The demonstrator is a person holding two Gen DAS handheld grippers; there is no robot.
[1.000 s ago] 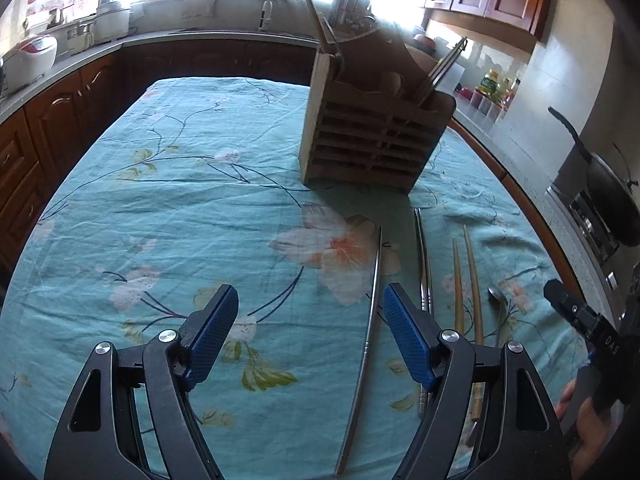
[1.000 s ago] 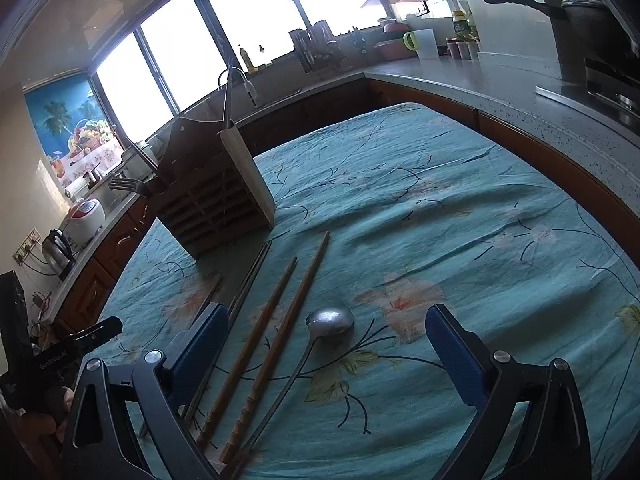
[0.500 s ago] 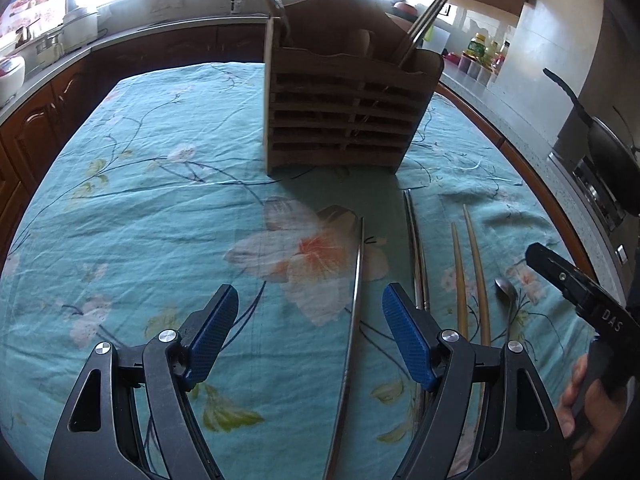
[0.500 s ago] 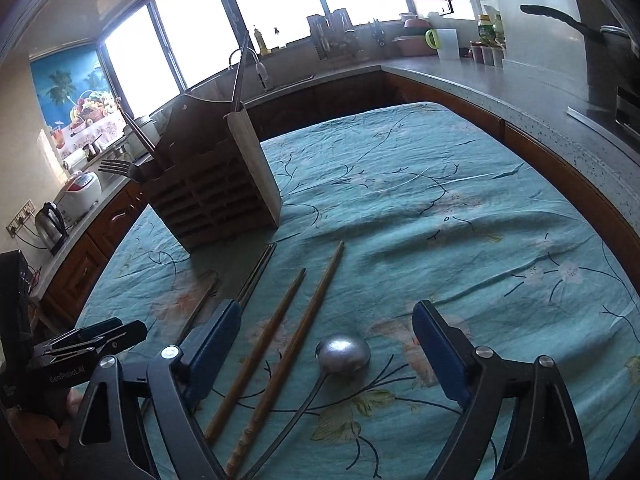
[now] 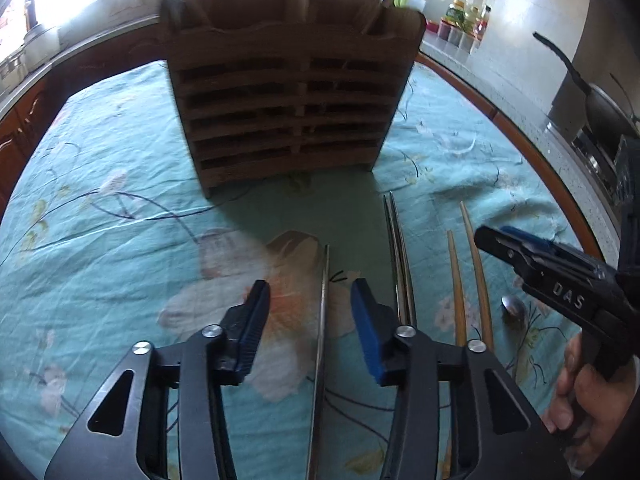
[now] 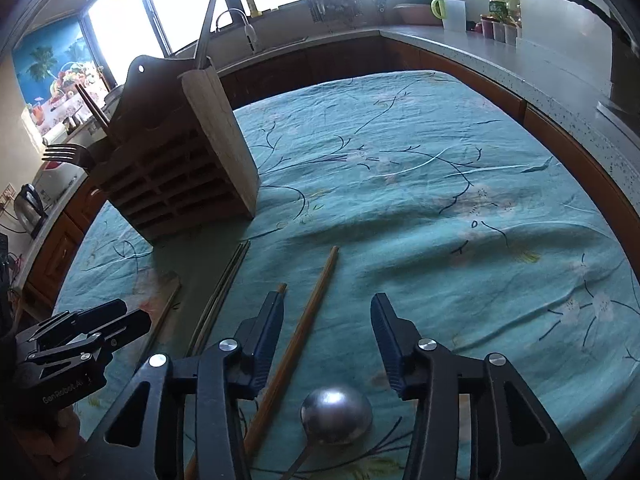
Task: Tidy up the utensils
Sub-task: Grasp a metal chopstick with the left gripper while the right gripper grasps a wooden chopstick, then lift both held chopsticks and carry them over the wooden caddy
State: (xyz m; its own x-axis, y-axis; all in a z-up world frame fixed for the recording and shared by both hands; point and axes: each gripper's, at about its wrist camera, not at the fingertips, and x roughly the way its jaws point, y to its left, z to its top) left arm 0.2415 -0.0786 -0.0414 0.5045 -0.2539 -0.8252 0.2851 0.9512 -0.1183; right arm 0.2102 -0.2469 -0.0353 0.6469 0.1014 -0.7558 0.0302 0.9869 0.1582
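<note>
- Two grippers are closing: the left gripper (image 5: 310,312) straddles a metal chopstick (image 5: 323,320), untouched.
- Right gripper (image 6: 326,334) brackets a wooden chopstick (image 6: 308,320) and spoon (image 6: 337,420), pads clear.
- Wooden holder (image 5: 288,100) waits at twelve o'clock.

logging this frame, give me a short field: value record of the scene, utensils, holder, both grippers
surface: teal floral tablecloth
holder: wooden utensil rack, upright, fork inside
loose utensils: single metal chopstick, metal chopstick pair, wooden chopsticks, spoon
left gripper: closing around single metal chopstick, no contact yet
right gripper: closing above spoon, holding nothing
</note>
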